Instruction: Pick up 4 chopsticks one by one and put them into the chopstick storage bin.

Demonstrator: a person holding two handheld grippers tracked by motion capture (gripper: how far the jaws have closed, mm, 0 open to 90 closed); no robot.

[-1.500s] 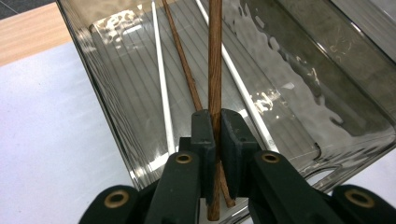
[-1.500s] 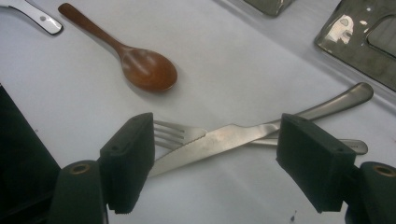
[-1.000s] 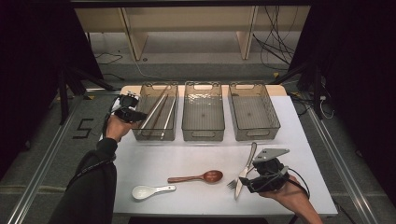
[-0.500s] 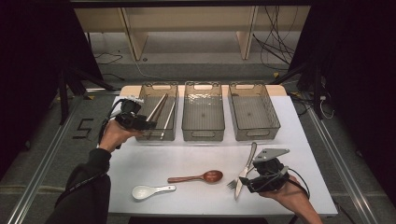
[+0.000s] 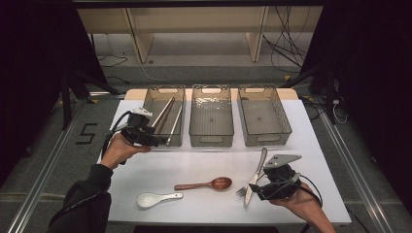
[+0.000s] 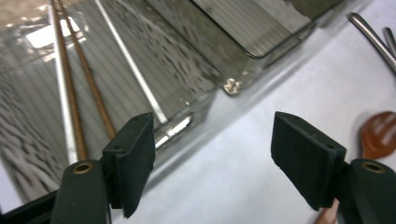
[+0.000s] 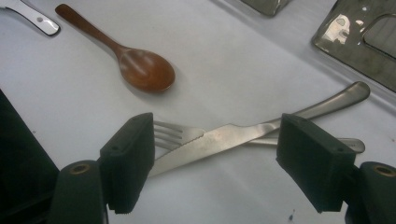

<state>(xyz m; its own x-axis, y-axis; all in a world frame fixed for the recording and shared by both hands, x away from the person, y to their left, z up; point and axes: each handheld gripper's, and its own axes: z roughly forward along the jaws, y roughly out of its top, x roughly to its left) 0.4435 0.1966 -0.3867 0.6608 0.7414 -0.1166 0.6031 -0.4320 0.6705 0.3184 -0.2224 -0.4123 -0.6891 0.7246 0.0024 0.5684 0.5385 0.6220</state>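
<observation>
Table [image 5: 214, 165]: white top carrying three clear bins along its far edge, loose cutlery toward the near edge.
Left bin [image 5: 163, 116]: far-left; chopsticks [image 6: 77, 84] lie inside, lengthwise, some leaning on the near wall.
Middle bin [image 5: 211, 115], right bin [image 5: 264, 115]: nothing seen inside.
Left gripper [image 5: 154, 141]: at the left bin's near-left corner; jaws have just been opening and stand wide, nothing between them.
Right gripper [image 5: 255, 191]: near the near-right corner, jaws wide, astride the knife and fork without pressing either.
Knife [image 7: 219, 140]: near-right, lying across the fork [image 7: 175, 133], the two touching.
Wooden spoon [image 5: 206, 184]: middle of the near half.
White spoon [image 5: 154, 198]: near edge, left of centre.
Risk: closing here would likely pinch knife and fork together, because they cross between the pads; one could slip out on lifting, or both land in one bin.
Risk: the left gripper sits close to the bin wall and could knock the leaning chopsticks or shove the bin.
Hard to tell: how many chopsticks there are, through the rippled plastic; the fork handle is partly covered by the knife and the right pad.
</observation>
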